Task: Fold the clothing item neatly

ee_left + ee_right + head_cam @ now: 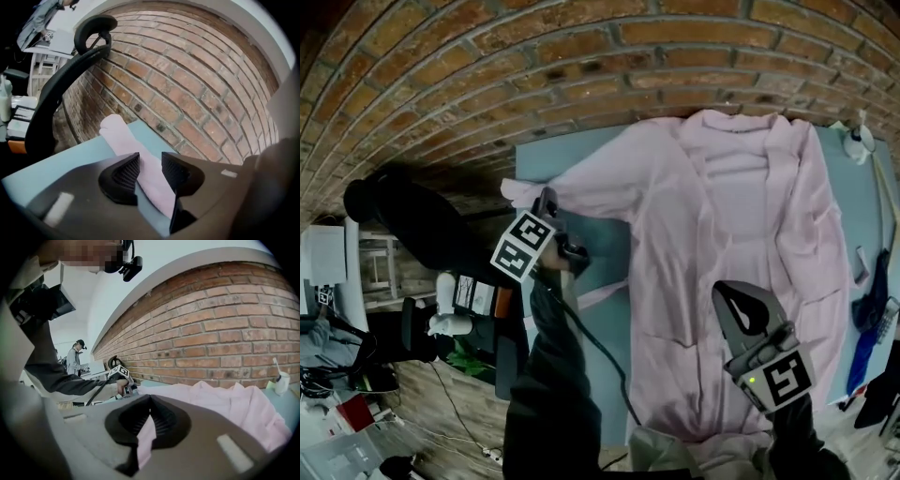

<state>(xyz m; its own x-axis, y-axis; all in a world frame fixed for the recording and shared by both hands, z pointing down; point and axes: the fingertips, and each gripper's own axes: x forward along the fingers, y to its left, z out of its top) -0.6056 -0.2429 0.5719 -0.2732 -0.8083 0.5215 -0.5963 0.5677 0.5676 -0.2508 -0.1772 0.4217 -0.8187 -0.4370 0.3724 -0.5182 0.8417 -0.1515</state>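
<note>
The pink garment (pixel 741 234) lies spread open on the light blue worktop (pixel 546 159), which stands against the brick wall (pixel 581 66). Your left tongs (pixel 150 161) are open, and the end of the sleeve (pixel 121 136) runs between the two jaws without being pressed. Your right tongs (pixel 149 401) are closed on a fold of the same garment, at its lower part.

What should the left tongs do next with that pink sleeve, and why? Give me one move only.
Probably close the left tongs on the pink sleeve. Their jaws stand apart with the sleeve lying on the blue table between them, not yet pinched. A grip looks needed before the sleeve can be folded in over the garment.
</note>
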